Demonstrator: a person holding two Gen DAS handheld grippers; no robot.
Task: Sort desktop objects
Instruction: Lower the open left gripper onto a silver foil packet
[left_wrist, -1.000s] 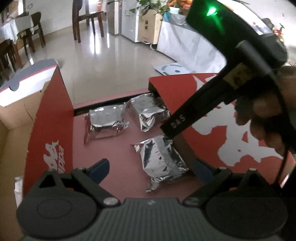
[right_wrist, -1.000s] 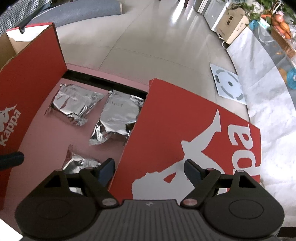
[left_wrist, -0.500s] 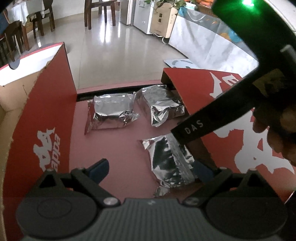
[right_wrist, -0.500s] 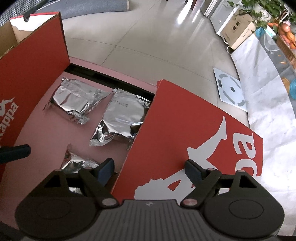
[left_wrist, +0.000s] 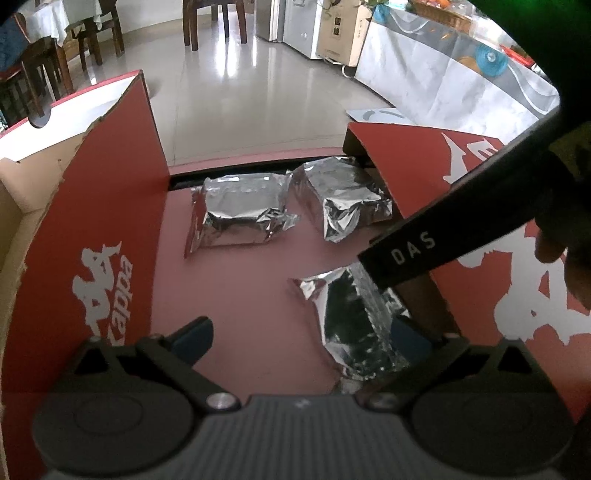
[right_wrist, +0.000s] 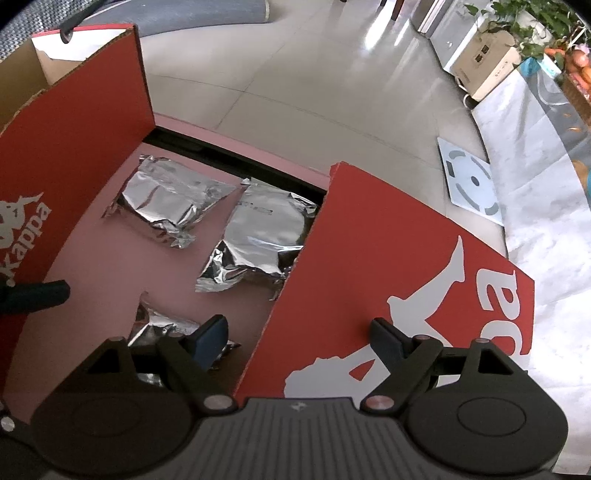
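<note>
Between two red flaps (right_wrist: 369, 258), three foil packs lie on the pink counter (left_wrist: 240, 295).
Your left hand-held gripper (left_wrist: 301, 334) is opening over the nearest pack (left_wrist: 351, 325); your right hand-held gripper (right_wrist: 299, 339) straddles a flap edge, half open, gripping nothing.

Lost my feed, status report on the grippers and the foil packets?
Left gripper opening over nearest foil packet, nothing gripped. Right gripper open, straddling red box flap. Two packets lie farther back.

A home dining room: wooden chairs (left_wrist: 216, 20), clothed table (left_wrist: 55, 18), glossy tiled floor (left_wrist: 258, 92), potted plant (right_wrist: 524, 26).
</note>
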